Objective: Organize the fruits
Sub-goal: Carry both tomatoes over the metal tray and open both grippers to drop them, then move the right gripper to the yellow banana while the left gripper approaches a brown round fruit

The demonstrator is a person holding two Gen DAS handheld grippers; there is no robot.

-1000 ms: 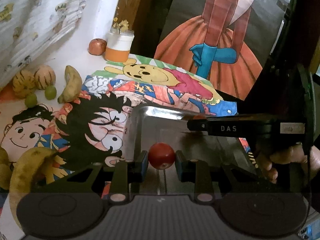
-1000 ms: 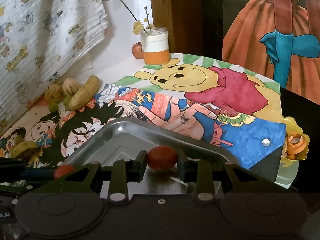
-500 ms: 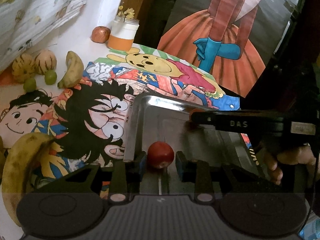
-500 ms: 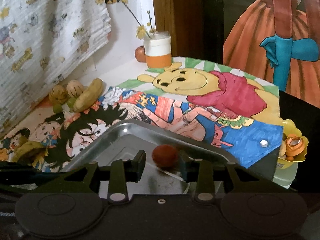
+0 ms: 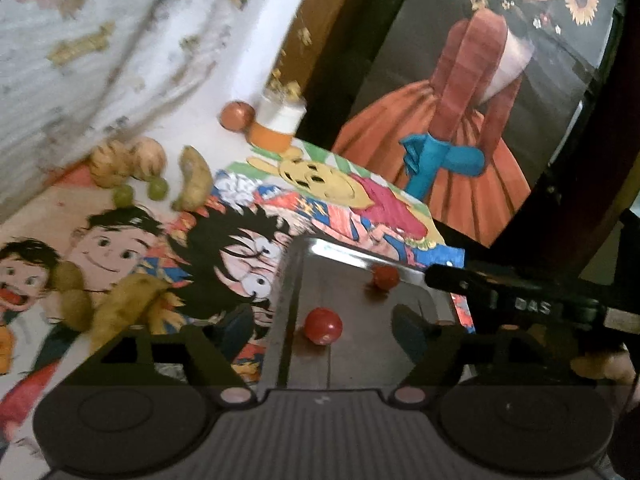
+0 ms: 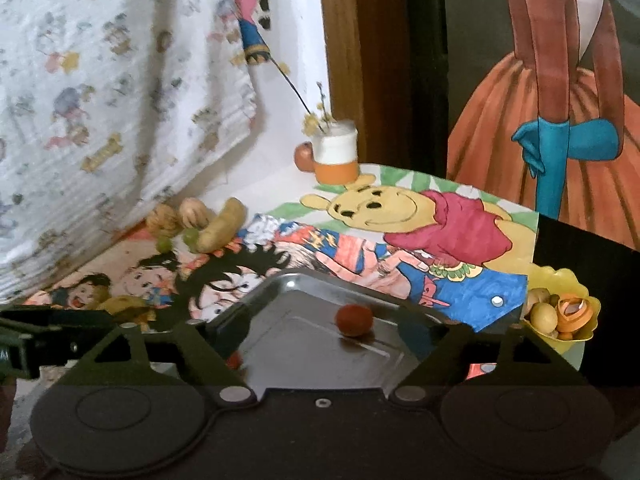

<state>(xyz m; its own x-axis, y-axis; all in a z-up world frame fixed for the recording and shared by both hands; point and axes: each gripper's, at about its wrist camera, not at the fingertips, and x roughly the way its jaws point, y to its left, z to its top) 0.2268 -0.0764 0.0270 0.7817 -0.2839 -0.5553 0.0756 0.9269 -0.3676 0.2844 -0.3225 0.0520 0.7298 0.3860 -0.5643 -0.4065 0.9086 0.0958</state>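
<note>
Two small red round fruits lie loose on the metal tray (image 5: 297,268). In the left wrist view one red fruit (image 5: 323,325) rests between and just ahead of the wide-apart fingers of my left gripper (image 5: 298,334), whose jaws are opening; no pad touches it. The other red fruit (image 5: 386,278) sits farther back by the right gripper's dark finger (image 5: 520,304). In the right wrist view that fruit (image 6: 354,320) lies on the tray (image 6: 288,280) ahead of my right gripper (image 6: 320,332), jaws opening, nothing pressed. The first fruit (image 6: 234,360) peeks out behind its left finger.
Cartoon drawings cover the table. At the back left lie a banana (image 5: 192,184), two striped round fruits (image 5: 128,160) and green grapes (image 5: 140,192). Another banana (image 5: 120,308) lies near left. An apple (image 6: 304,156) and a jar (image 6: 334,156) stand by the wall. A yellow bowl (image 6: 560,312) holds fruit at right.
Both grippers have opened and let go of their red fruits, which now lie on the tray. Both hands have risen and drawn back from the tray.
</note>
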